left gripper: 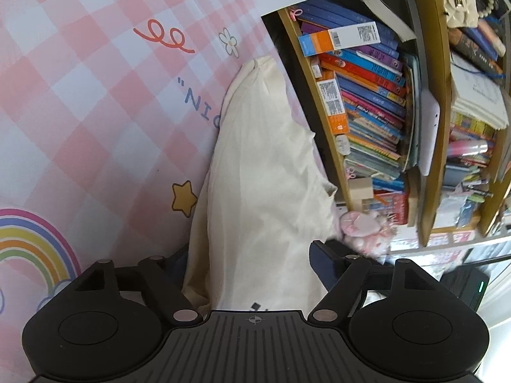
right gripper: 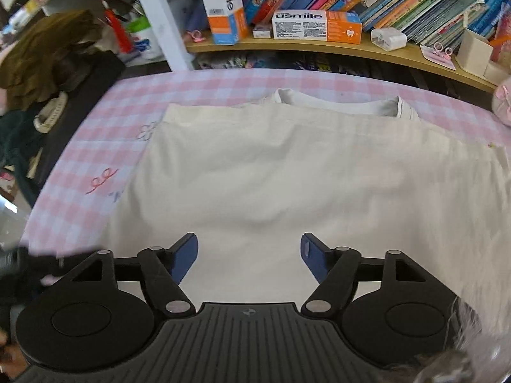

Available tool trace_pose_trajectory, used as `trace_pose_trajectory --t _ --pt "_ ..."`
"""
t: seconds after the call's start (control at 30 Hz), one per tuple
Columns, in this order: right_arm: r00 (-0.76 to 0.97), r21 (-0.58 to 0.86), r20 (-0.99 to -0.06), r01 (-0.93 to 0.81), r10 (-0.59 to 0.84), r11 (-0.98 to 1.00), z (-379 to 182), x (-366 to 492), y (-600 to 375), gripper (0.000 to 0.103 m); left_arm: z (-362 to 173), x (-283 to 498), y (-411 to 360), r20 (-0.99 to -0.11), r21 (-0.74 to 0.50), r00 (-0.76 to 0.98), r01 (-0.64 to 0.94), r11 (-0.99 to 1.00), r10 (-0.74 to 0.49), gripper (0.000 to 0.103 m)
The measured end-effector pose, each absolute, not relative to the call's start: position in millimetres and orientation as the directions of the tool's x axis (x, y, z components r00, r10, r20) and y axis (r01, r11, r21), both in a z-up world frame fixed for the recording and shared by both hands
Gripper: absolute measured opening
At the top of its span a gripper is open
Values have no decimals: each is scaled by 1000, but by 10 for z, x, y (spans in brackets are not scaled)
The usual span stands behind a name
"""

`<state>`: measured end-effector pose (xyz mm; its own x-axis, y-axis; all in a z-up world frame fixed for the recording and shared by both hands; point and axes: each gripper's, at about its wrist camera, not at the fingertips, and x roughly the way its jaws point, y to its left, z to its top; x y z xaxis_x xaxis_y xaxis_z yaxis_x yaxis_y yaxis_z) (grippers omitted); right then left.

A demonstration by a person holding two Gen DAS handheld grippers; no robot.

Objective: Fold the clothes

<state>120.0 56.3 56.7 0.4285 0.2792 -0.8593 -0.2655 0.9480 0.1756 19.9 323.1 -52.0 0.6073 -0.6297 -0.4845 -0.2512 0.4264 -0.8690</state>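
A cream T-shirt lies flat on the pink checked tablecloth, its collar at the far edge and a folded layer over the body. My right gripper hovers over the shirt's near part, jaws wide apart with nothing between the blue pads. In the left wrist view the same shirt runs away as a long strip. My left gripper stands wide with the cloth filling the gap; one blue pad sits at the cloth's edge and the other finger is partly hidden behind a fold.
A wooden bookshelf packed with books and two toothpaste boxes stands just beyond the table. A pink plush toy lies by the shirt's edge. A brown garment is heaped at the left. A hand shows at the bottom left.
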Motion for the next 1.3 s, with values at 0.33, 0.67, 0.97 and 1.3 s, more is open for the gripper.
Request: trace_pose_trajectory --t 0.33,0.67,0.97,1.3 --pt "350 102 -914 -297 207 949 689 2001 1172 82 -537 98 3219 -541 -831 615 -287 476 -574 33" --pt "300 5 -945 -388 131 922 676 2367 1960 82 -132 51 2984 -561 -741 657 -126 660 -504 7" --pt "190 20 -972 -525 140 851 420 2298 2576 77 112 125 2738 -565 -661 652 9 751 -505 7" --pt "200 -136 -979 -509 -37 850 31 2338 2719 47 183 60 2681 -565 -639 658 32 768 -498 7"
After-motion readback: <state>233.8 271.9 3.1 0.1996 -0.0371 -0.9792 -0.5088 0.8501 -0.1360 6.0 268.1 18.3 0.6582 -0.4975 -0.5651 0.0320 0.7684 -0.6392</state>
